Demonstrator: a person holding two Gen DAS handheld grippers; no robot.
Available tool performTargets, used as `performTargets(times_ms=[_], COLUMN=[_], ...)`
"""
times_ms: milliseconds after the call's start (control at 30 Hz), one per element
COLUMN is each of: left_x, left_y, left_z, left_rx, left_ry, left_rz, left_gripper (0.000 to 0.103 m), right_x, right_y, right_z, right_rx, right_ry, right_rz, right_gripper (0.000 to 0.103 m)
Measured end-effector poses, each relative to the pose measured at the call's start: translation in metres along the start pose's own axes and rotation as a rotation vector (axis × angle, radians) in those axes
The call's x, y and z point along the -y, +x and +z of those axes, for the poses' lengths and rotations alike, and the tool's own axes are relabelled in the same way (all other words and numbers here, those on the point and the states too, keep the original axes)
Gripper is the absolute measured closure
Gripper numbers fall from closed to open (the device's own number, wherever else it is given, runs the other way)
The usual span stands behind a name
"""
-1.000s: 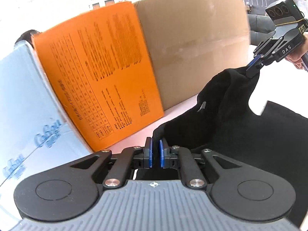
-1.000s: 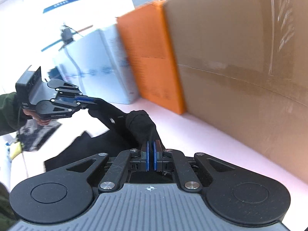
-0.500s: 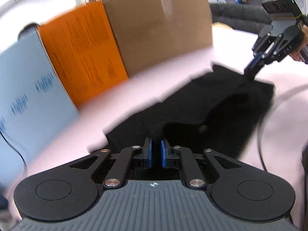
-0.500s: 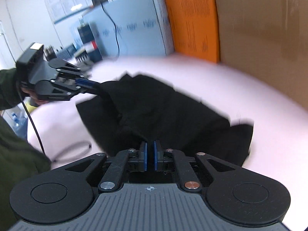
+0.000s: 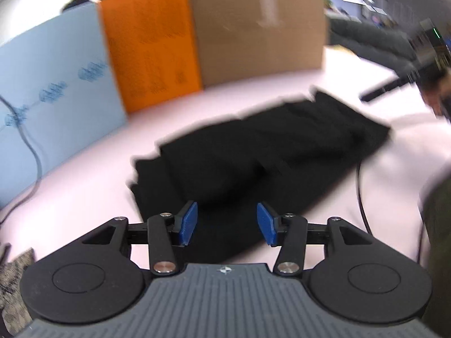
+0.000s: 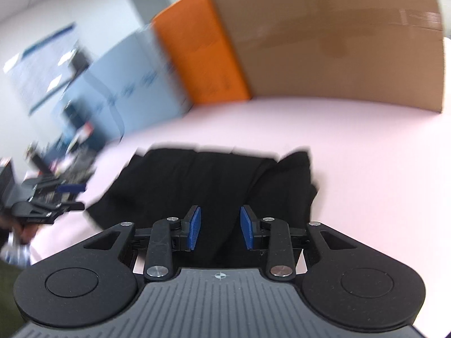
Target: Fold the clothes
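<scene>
While both sets of jaws are opening, I have the black garment (image 5: 262, 155) lying folded on the pink table (image 5: 84, 197), in front of a row of three boxes: the brown box (image 5: 259, 31), the orange box (image 5: 149, 45) and the blue box (image 5: 50, 84).

The left gripper (image 5: 227, 224) sits over the near edge of the garment with its blue pads apart and no cloth pinched between them. The right gripper (image 6: 220, 228) is in the same condition at its own end of the garment.

Risk, as I judge it: if either pad snags the top layer as I draw back, the fold will drag open or skew. A loose lobe at the garment's right end, seen from the right wrist view, looks likely to slump. A thin black cable (image 5: 359, 191) lies on the table just beside the garment and could catch a gripper or tug the cloth.

Open table shows on all sides of the garment. The boxes close off the far edge. Blur hides finer detail of the garment's edges.
</scene>
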State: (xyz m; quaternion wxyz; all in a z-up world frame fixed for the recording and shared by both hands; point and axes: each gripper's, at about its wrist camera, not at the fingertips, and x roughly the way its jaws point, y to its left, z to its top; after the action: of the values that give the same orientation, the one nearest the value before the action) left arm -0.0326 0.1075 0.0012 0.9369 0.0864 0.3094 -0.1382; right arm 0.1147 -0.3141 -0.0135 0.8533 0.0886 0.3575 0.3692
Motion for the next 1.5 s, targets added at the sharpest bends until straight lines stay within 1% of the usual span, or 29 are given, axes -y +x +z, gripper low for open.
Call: performTargets(times_ms=[33,67,100,133,200,267,333,400,500,533,633,667,700,733,767,833,867,900,933,1033,1133,1200,1233,1267,1300,1333,1400,1433,1500], left_x=[-0.008,-0.017,-0.026,-0.034,-0.047,-0.056,-0.059,-0.058,-0.055,-0.054,-0.053,-0.052,-0.052,-0.051,-0.050,-0.049,-0.049,-0.049,-0.049,-0.051,-0.053,-0.053,-0.052,-0.051,-0.050,-0.049,-0.047,-0.047,-0.049], left_y=[0.006,0.015,0.025,0.036,0.061,0.086,0.108,0.124,0.145,0.149,0.157,0.159,0.160,0.159,0.159,0.158,0.157,0.157,0.156,0.153,0.151,0.149,0.148,0.146,0.145,0.143,0.139,0.137,0.129], left_z=[0.009,0.019,0.029,0.037,0.049,0.058,0.064,0.066,0.066,0.065,0.061,0.060,0.060,0.061,0.061,0.063,0.064,0.066,0.066,0.065,0.064,0.063,0.063,0.063,0.063,0.063,0.063,0.063,0.061], left_rx=[0.010,0.012,0.011,0.008,-0.009,-0.051,-0.085,-0.109,-0.154,-0.161,-0.171,-0.173,-0.172,-0.169,-0.167,-0.160,-0.159,-0.159,-0.159,-0.164,-0.173,-0.177,-0.179,-0.181,-0.182,-0.184,-0.185,-0.185,-0.183], left_ry=[-0.047,-0.099,-0.150,-0.196,-0.273,-0.324,-0.348,-0.347,-0.339,-0.339,-0.351,-0.357,-0.361,-0.359,-0.353,-0.339,-0.334,-0.330,-0.330,-0.338,-0.338,-0.335,-0.333,-0.331,-0.329,-0.327,-0.321,-0.318,-0.316], left_rz=[0.032,0.065,0.091,0.101,0.101,0.105,0.110,0.114,0.127,0.132,0.154,0.161,0.167,0.173,0.181,0.198,0.204,0.210,0.218,0.233,0.240,0.246,0.252,0.258,0.264,0.270,0.280,0.286,0.297], left_gripper=[0.044,0.039,0.039,0.039,0.039,0.040,0.040,0.040,0.041,0.043,0.063,0.071,0.075,0.082,0.087,0.089,0.089,0.089,0.089,0.089,0.088,0.087,0.087,0.087,0.087,0.087,0.087,0.086,0.086], right_x=[0.002,0.004,0.006,0.008,0.013,0.019,0.026,0.033,0.042,0.043,0.044,0.044,0.041,0.038,0.036,0.029,0.029,0.029,0.032,0.040,0.032,0.018,0.010,0.001,-0.008,-0.017,-0.031,-0.036,-0.038], right_y=[0.006,0.013,0.022,0.031,0.048,0.065,0.077,0.087,0.099,0.103,0.110,0.111,0.111,0.112,0.112,0.111,0.111,0.110,0.108,0.100,0.090,0.085,0.088,0.091,0.095,0.098,0.107,0.110,0.112], right_z=[0.006,0.012,0.018,0.024,0.033,0.041,0.044,0.045,0.044,0.044,0.045,0.046,0.047,0.048,0.049,0.052,0.053,0.053,0.054,0.056,0.058,0.058,0.055,0.053,0.050,0.048,0.036,0.029,0.018], right_rx=[0.014,0.027,0.030,0.032,0.028,0.015,0.003,-0.008,-0.024,-0.032,-0.037,-0.035,-0.035,-0.035,-0.035,-0.038,-0.039,-0.039,-0.036,-0.034,-0.003,0.027,0.011,-0.005,-0.021,-0.037,-0.101,-0.136,-0.191], right_ry=[0.014,0.027,0.039,0.051,0.078,0.107,0.140,0.173,0.216,0.219,0.215,0.212,0.197,0.182,0.167,0.102,0.087,0.072,0.065,0.066,0.017,-0.002,-0.025,-0.047,-0.069,-0.091,-0.147,-0.173,-0.209], right_rz=[-0.015,-0.030,-0.038,-0.046,-0.060,-0.072,-0.070,-0.067,-0.060,-0.065,-0.065,-0.063,-0.058,-0.053,-0.049,-0.083,-0.120,-0.158,-0.193,-0.262,-0.290,-0.216,-0.179,-0.142,-0.105,-0.068,-0.022,-0.014,-0.028], right_gripper=[0.074,0.073,0.073,0.073,0.071,0.070,0.068,0.062,0.058,0.058,0.058,0.060,0.074,0.083,0.091,0.094,0.096,0.097,0.097,0.097,0.095,0.093,0.091,0.086,0.082,0.082,0.082,0.082,0.081])
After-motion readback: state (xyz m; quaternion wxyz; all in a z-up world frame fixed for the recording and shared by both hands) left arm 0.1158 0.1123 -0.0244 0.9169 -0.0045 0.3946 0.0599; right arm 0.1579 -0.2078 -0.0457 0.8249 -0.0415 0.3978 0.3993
